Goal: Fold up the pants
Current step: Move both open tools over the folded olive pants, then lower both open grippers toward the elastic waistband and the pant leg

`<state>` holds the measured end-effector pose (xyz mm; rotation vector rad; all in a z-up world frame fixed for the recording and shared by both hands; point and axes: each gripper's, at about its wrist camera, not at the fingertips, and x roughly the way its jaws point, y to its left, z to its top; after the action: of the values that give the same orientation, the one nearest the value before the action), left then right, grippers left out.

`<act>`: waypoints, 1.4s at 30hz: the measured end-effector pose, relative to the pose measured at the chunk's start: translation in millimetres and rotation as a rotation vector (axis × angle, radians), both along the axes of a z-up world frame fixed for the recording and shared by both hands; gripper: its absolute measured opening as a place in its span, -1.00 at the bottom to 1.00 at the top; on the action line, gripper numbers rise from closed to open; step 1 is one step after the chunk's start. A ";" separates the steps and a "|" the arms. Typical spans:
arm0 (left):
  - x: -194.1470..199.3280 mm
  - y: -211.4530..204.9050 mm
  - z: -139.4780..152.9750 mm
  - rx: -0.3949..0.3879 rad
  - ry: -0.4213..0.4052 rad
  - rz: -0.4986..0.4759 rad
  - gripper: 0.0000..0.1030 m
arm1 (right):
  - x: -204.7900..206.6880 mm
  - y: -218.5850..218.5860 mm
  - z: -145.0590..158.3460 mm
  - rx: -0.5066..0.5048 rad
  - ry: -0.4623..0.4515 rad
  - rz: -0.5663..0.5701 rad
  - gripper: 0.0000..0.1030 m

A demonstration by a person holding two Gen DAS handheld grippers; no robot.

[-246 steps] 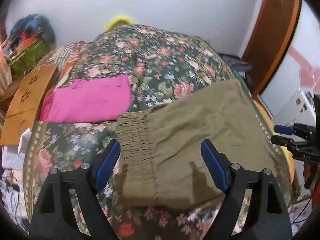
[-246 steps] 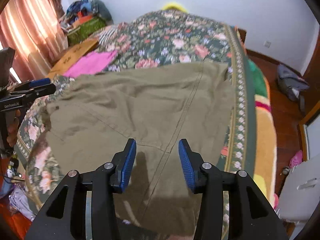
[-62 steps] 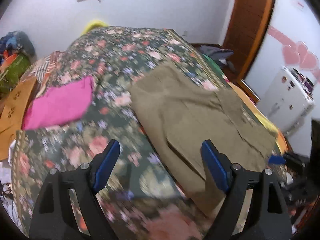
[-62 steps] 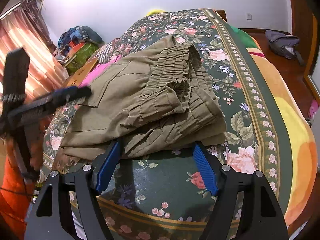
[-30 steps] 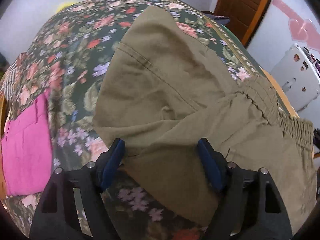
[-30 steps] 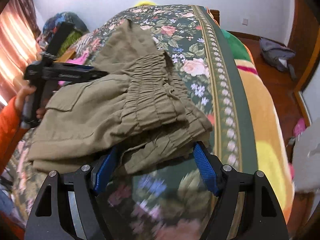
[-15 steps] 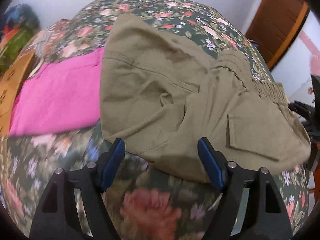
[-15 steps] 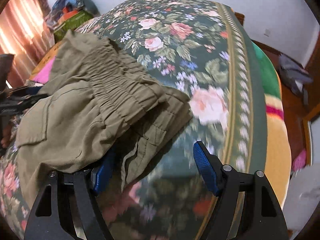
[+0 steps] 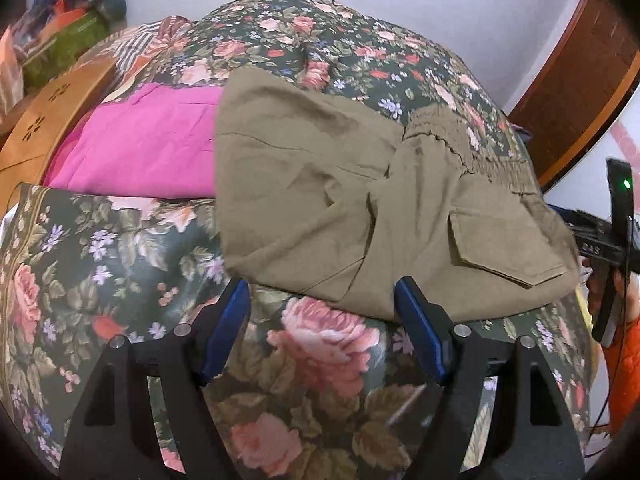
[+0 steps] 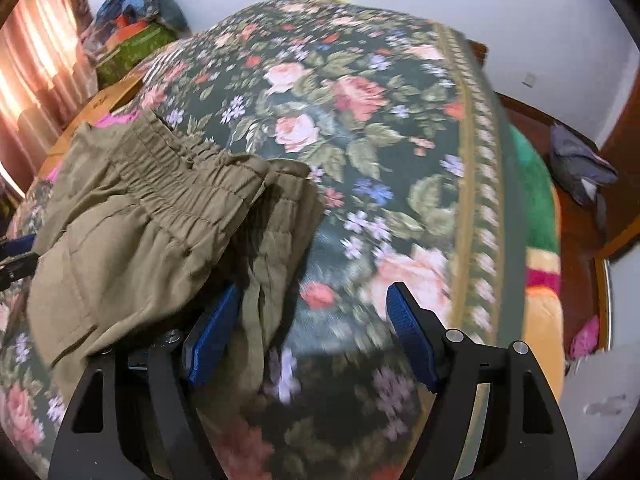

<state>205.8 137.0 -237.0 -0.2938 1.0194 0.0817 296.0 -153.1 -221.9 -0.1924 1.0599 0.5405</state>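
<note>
the pants (image 9: pixel 360 208) lie folded into a thick olive bundle on the bed (image 9: pixel 132 248), filling the middle and right of the left wrist view and the left half of the right wrist view, with the gathered waistband (image 10: pixel 180 184) on top and a flapped pocket (image 9: pixel 500 244) facing up; the layers look stacked this way because the fold seems close to done and only needs squaring. the left tool (image 9: pixel 322 330) hangs just short of the bundle's near edge, jaws spread wide with only bedspread between them, holding nothing, probably placed to nudge or press that edge. the right tool (image 10: pixel 314 332) is also spread wide; its left pad (image 10: pixel 212 336) sits at or under the bundle's loose lower layers, and a fold of cloth falls between the jaws, but neither pad presses on it, so nothing is gripped. the bed carries a dark floral cover, soft and likely to let cloth drag. a pink garment (image 9: pixel 148 144) lies beside the pants at upper left, touching or slightly under them. a wooden board (image 9: pixel 44 128), a pile of bags (image 9: pixel 68 20), a curtain (image 10: pixel 36 64), pale walls and a brown door frame (image 9: pixel 580 92) ring the room.
</note>
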 end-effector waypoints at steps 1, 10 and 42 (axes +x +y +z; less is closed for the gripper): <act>-1.3 3.2 2.8 0.005 -0.005 0.004 0.47 | -5.2 -5.8 6.0 0.003 -0.010 -0.017 0.39; 10.0 27.1 0.8 0.096 -0.003 0.052 0.47 | -52.9 -6.8 52.8 0.153 -0.091 -0.033 0.43; 128.9 71.0 -19.0 0.188 -0.006 0.033 0.48 | 7.4 45.7 8.8 0.040 -0.121 0.036 0.43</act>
<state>334.7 208.0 -256.0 -0.1397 0.9936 0.2053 303.4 -107.5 -213.1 -0.2069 0.9285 0.5750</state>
